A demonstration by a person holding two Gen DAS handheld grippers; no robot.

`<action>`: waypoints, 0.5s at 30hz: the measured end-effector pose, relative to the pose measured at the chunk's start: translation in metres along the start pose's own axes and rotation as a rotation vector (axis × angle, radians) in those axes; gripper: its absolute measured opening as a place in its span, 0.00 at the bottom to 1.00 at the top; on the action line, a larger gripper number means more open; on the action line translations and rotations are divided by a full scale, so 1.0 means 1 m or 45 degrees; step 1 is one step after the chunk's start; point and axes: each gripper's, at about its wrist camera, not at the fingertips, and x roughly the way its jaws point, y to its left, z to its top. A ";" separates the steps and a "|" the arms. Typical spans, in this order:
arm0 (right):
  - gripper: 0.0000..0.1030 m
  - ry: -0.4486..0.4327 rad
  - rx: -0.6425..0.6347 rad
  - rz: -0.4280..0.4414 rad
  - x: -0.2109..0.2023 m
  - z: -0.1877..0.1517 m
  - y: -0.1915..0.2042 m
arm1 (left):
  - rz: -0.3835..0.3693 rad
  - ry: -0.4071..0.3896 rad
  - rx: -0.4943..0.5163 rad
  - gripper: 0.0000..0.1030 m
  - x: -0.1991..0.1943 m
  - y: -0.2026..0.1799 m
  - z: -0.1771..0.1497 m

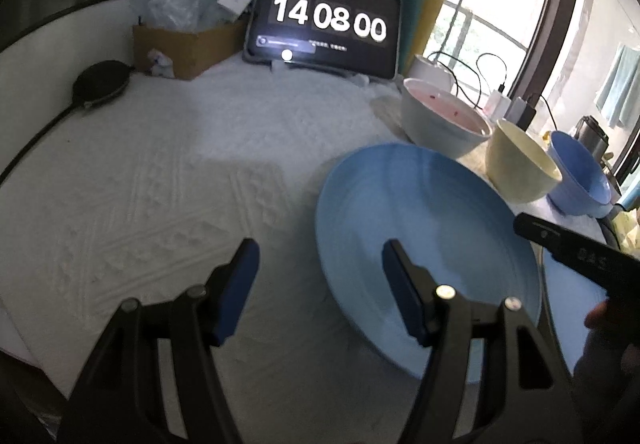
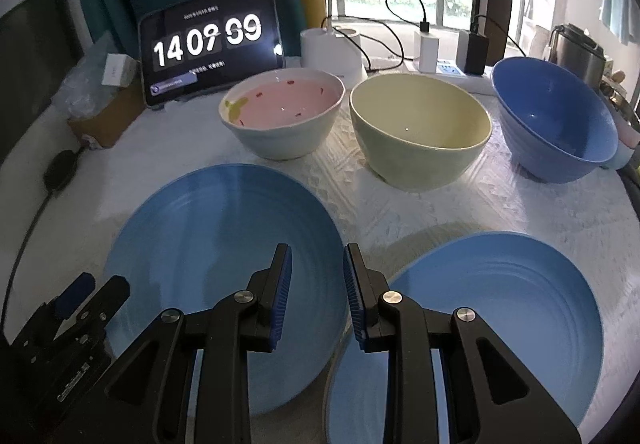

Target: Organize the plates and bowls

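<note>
Two light blue plates lie side by side on the white cloth, the left plate (image 2: 224, 244) (image 1: 424, 220) and the right plate (image 2: 504, 308). Behind them stand three bowls in a row: a pink-lined bowl (image 2: 284, 116) (image 1: 444, 124), a pale yellow bowl (image 2: 420, 128) (image 1: 520, 164) and a blue bowl (image 2: 556, 124) (image 1: 580, 176). My left gripper (image 1: 320, 256) is open and empty, hovering at the left plate's left rim. My right gripper (image 2: 318, 256) hangs over the gap between the two plates, its jaws narrowly apart with nothing between them.
A tablet (image 2: 208, 44) showing a clock leans at the back, beside a cardboard box (image 1: 188, 44) with plastic bags. A black round puck (image 1: 100, 82) with a cable lies at the left. Chargers and a power strip (image 2: 448, 60) sit behind the bowls.
</note>
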 end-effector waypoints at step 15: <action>0.41 0.134 -0.068 -0.084 0.032 0.005 0.011 | -0.027 0.085 0.067 0.64 0.013 -0.010 -0.001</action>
